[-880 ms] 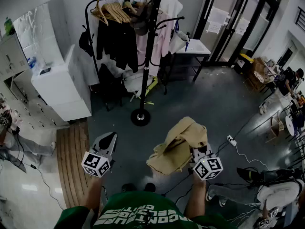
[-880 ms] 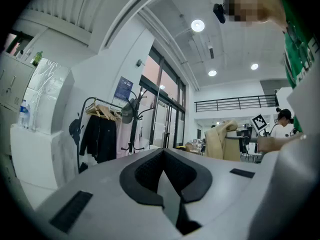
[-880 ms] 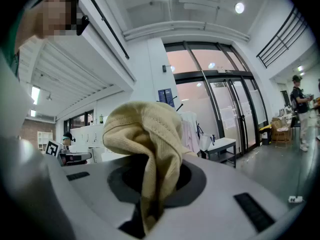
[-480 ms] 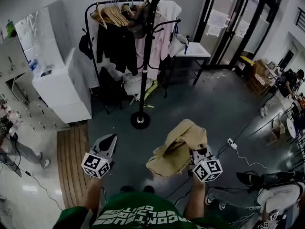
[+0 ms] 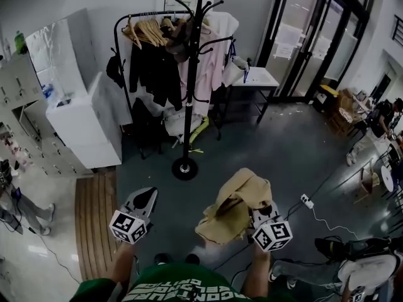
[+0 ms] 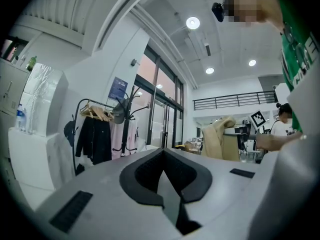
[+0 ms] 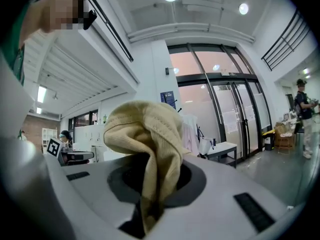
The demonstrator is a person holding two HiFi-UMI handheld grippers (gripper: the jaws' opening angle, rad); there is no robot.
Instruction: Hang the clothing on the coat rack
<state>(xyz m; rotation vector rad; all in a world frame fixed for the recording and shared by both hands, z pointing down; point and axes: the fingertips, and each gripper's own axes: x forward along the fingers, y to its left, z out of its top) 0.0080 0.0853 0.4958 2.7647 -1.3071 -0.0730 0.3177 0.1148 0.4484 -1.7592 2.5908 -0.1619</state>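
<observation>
A black coat rack stands on a round base ahead of me, its upper hooks holding pink and white clothes. A beige knitted garment droops in a bundle from my right gripper, which is shut on it; in the right gripper view the garment rises out of the jaws and hides most of what lies ahead. My left gripper is shut and holds nothing. In the left gripper view the left gripper points toward the coat rack, with the garment off to the right.
A clothes rail with wooden hangers and dark jackets stands just behind the rack. A white cabinet is at left and a white table at right. A power strip with cables lies on the floor.
The rack's base has slid a little lower in the head view and the rack top shows more fully. Both grippers sit slightly lower. The garment stays in the right gripper.
</observation>
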